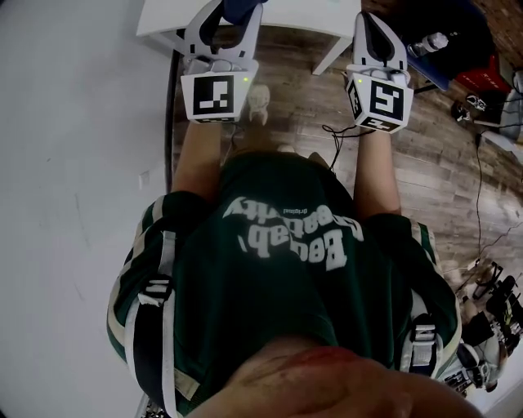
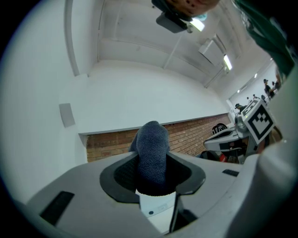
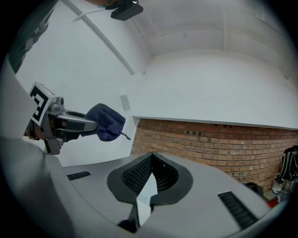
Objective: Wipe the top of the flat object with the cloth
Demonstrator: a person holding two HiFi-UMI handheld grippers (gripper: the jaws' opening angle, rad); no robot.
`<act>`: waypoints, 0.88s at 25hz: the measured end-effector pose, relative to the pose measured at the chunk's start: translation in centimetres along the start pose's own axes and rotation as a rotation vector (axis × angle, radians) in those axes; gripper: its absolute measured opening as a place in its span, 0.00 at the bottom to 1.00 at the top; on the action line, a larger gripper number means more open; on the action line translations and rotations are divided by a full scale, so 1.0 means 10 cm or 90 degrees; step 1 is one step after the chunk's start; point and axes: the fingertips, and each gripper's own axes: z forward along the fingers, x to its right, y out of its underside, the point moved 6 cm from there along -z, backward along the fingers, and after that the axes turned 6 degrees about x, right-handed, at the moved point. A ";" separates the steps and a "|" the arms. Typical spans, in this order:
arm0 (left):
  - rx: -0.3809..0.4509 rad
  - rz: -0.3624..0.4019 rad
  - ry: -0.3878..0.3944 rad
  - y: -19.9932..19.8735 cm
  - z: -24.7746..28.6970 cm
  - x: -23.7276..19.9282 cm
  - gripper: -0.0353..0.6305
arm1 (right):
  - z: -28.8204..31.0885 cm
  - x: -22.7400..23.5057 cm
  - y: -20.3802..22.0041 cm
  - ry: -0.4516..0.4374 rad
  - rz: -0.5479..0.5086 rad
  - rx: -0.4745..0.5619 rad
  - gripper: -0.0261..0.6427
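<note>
A dark blue cloth is bunched between the jaws of my left gripper, which is shut on it. In the right gripper view the cloth hangs from the left gripper, held up in the air at the left. My right gripper has its jaws pressed together with nothing between them. In the head view both grippers, left and right, are raised in front of the person's body, and a bit of the cloth shows at the top edge. A white flat table top lies beyond them.
A white wall runs along the left. Wooden floor lies below, with a cable and bags and gear at the right. A brick wall stands ahead of the grippers. The person's green shirt fills the lower head view.
</note>
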 end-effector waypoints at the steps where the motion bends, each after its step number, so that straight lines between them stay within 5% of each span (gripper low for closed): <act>1: 0.000 -0.001 0.001 0.02 0.06 -0.05 0.28 | 0.08 0.00 0.00 -0.001 -0.002 0.000 0.03; 22: -0.028 -0.012 0.053 0.77 2.06 -1.57 0.28 | 2.58 0.19 0.32 0.016 0.009 -0.024 0.03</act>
